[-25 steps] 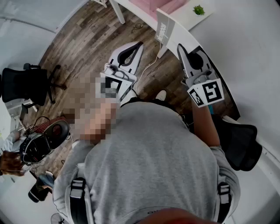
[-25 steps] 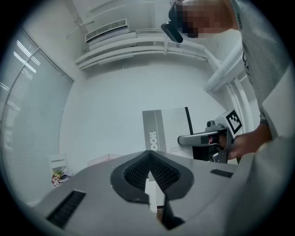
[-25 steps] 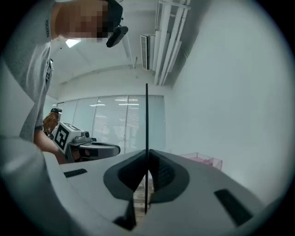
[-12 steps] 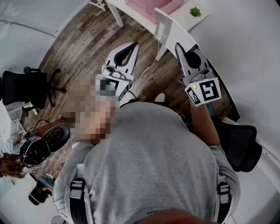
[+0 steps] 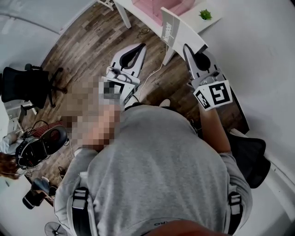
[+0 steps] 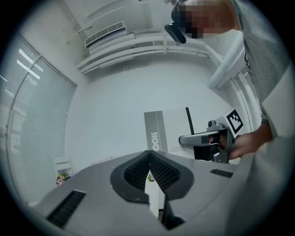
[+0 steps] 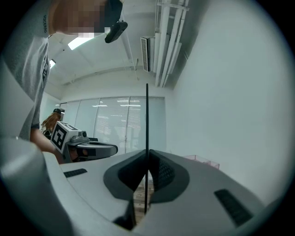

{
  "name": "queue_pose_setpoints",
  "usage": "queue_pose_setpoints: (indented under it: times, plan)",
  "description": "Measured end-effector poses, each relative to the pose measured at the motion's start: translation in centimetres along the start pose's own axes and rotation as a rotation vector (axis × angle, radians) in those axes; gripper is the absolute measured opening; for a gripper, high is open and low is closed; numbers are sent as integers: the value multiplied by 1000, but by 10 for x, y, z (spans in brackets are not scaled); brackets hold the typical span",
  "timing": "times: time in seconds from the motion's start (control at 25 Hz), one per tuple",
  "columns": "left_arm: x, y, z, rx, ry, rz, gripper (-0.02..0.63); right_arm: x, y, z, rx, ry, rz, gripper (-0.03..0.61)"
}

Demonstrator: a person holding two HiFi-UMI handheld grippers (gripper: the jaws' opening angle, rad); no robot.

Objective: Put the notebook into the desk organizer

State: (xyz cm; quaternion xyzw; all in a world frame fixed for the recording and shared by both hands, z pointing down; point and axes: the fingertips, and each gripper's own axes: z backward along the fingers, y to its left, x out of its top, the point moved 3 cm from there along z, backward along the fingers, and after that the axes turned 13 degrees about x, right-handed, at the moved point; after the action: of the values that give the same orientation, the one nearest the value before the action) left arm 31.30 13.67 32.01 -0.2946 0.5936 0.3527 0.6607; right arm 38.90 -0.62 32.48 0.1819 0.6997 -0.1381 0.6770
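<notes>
Head view: right gripper (image 5: 186, 47) clamps upright notebook (image 5: 169, 31), pink organizer (image 5: 150, 5) just upper left of it; left gripper (image 5: 142, 45) closed, empty.

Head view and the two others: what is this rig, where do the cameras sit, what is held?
No robot: a person holds a two-jaw gripper in each hand. The head view looks down from the person's head; the other two cameras ride on the grippers, looking along their jaws. The right gripper is shut on a notebook, edge-on in its own view. The left gripper is shut, empty. Ahead: a white desk with a pink box and a small plant.
</notes>
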Motion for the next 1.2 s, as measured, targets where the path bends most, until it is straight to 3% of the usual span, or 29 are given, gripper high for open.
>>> queue_pose_setpoints:
  times: [0.28, 0.52, 0.88, 1.2]
  plan:
    - [-5, -6, -6, 92, -2, -18, 20, -15, -19, 3, 90, -5, -20, 15]
    - [-18, 19, -13, 114, 41, -17, 20, -21, -27, -22, 111, 1, -35, 15]
    - [-21, 125, -53, 57, 32, 10, 20, -14, -38, -127, 71, 36, -46, 15]
    - [-26, 220, -80, -43, 35, 10, 20, -14, -36, -220, -3, 45, -67, 15]
